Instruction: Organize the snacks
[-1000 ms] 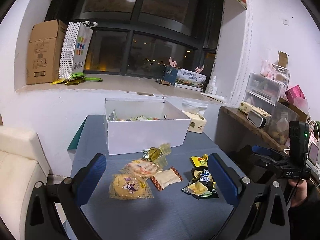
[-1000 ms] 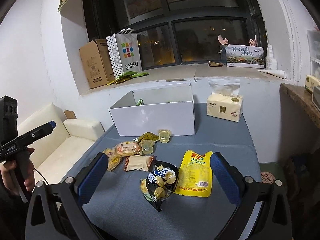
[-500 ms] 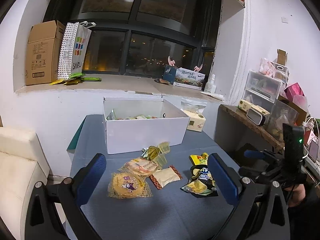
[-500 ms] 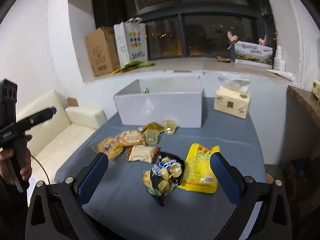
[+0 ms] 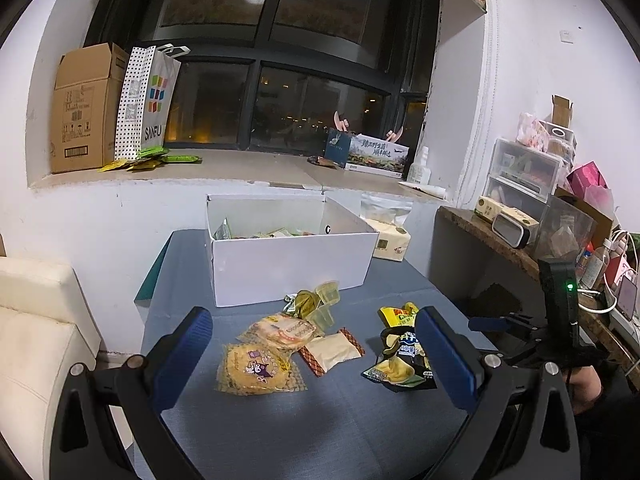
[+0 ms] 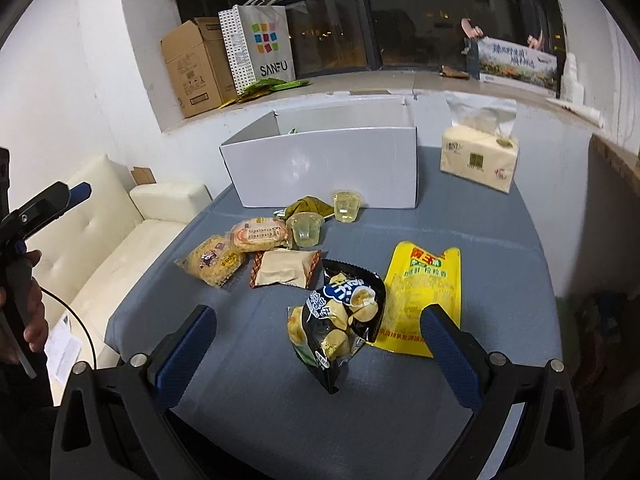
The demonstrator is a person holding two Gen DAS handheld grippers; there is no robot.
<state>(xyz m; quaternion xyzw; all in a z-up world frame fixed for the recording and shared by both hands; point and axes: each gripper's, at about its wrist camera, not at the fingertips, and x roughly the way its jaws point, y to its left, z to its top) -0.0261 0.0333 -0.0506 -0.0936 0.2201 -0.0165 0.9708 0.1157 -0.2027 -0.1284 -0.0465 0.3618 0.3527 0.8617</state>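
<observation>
A blue tabletop (image 6: 500, 248) carries a white open box (image 6: 332, 168) at its far edge, some packets already inside. Before the box lie the loose snacks: a yellow pouch (image 6: 424, 292) toward the right edge, a black chip bag (image 6: 340, 312) touching it, round cakes (image 5: 256, 368), a tan wafer packet (image 6: 286, 268), two jelly cups (image 6: 348, 206). The left gripper (image 5: 316, 356) and right gripper (image 6: 316, 356) both hang spread wide above the near edge, holding nothing.
</observation>
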